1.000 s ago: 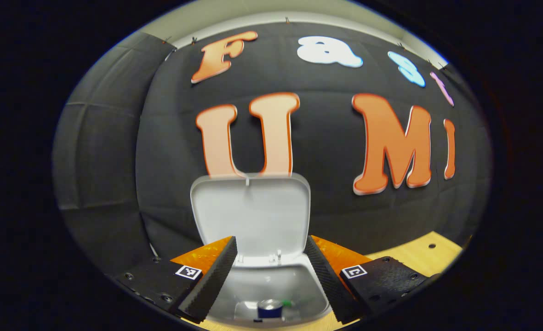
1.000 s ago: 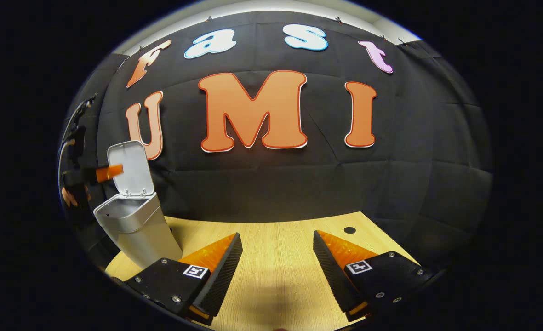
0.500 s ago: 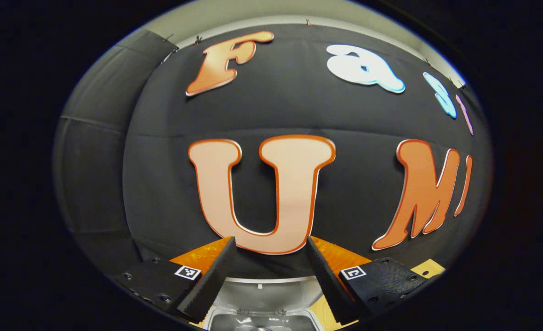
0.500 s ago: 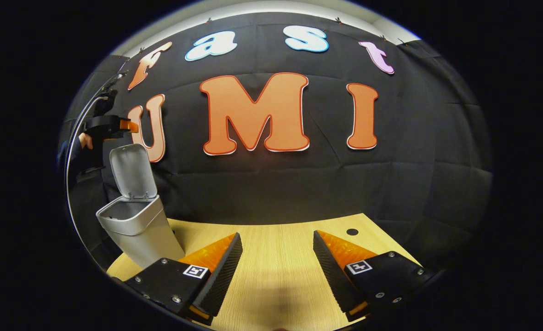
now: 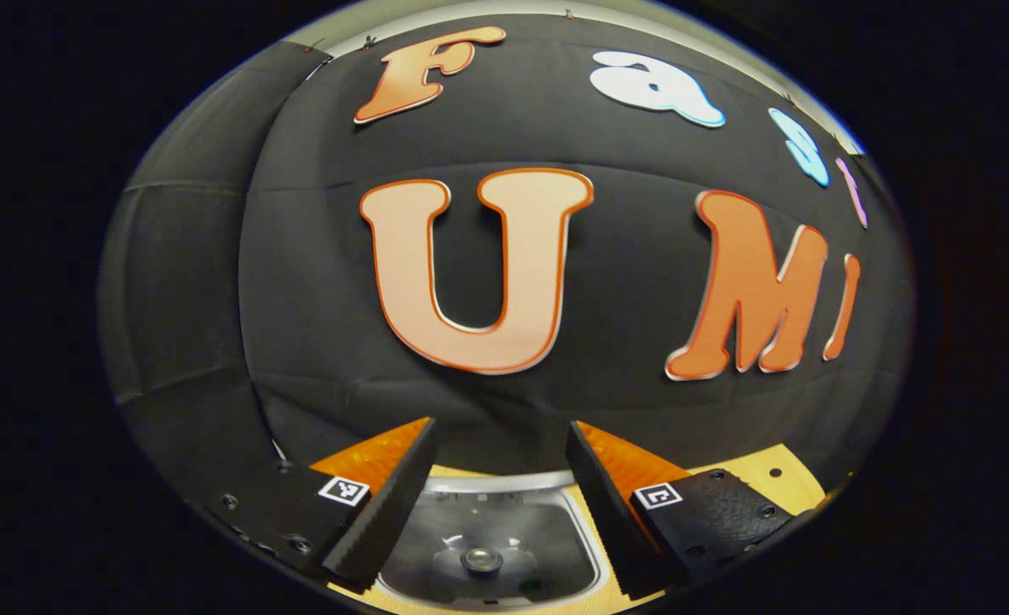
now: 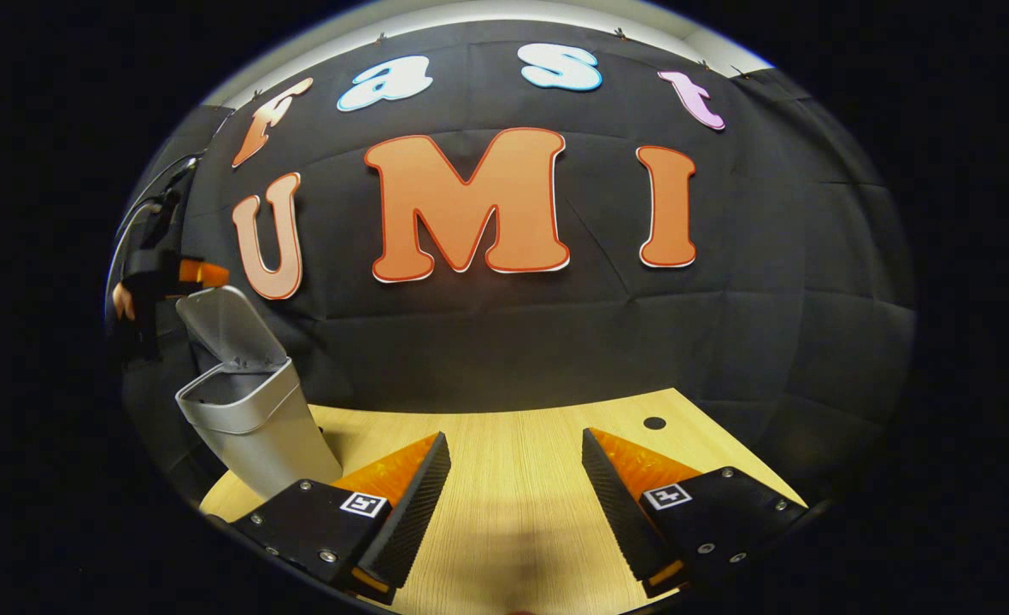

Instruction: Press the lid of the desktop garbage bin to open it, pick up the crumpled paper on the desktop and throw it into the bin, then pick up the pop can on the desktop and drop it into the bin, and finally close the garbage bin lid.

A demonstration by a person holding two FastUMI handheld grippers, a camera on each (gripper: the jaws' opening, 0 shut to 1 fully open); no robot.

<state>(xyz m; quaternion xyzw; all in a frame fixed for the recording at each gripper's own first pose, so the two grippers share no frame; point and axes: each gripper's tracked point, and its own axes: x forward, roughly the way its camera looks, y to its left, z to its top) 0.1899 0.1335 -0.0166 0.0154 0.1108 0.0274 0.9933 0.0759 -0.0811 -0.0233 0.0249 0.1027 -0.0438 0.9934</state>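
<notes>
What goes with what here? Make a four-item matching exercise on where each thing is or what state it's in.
Things:
1. silver-grey plastic bin lid
2. left gripper
3. right gripper
4. small dark round hole

Places or states:
a. open, over the light wooden table
b. tilted, part-way open on the silver-grey desktop bin
c. in the tabletop, towards its far right edge
d. up at the lid's top edge

Pairs: 1-b, 2-d, 3-a, 4-c
</notes>
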